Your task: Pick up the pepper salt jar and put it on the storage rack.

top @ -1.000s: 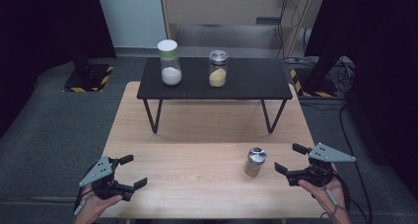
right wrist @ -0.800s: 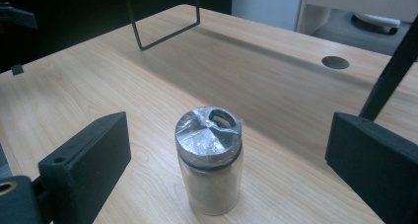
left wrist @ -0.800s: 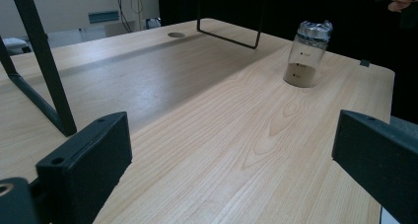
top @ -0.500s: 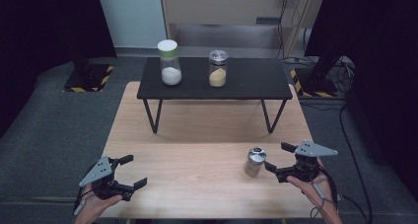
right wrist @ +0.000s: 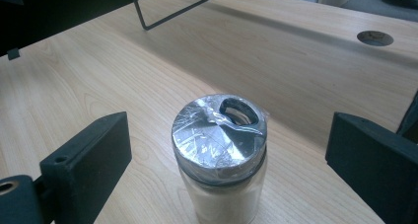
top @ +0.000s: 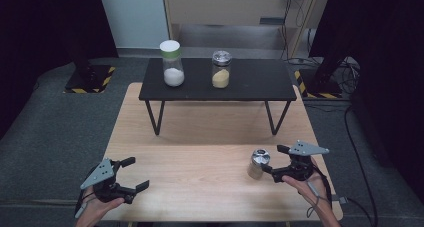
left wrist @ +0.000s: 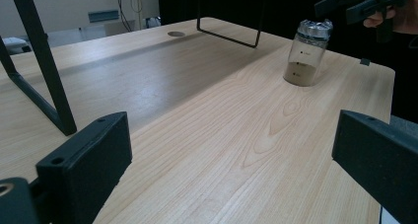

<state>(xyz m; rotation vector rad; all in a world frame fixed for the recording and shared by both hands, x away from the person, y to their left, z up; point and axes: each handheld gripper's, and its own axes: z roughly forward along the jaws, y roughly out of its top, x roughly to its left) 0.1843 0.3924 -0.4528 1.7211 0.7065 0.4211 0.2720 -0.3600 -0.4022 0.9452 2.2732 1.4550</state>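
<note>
Roughly, by size:
Table point(top: 200, 162): pale wood, carrying a low black stand point(top: 250, 87) at its far side.
Stand: a green-lidded jar of white powder point(top: 172, 63) and a jar of yellow powder point(top: 220, 69) side by side on top.
Left gripper point(top: 134, 174): near corner, jaws wide apart, holding nothing.
Right gripper point(top: 272, 161): jaws spread wide either side of the small jar, not touching it.
Small jar point(right wrist: 219, 155): upright on the table near the right edge, silver lid with an open pour hole, pale powder inside.
</note>
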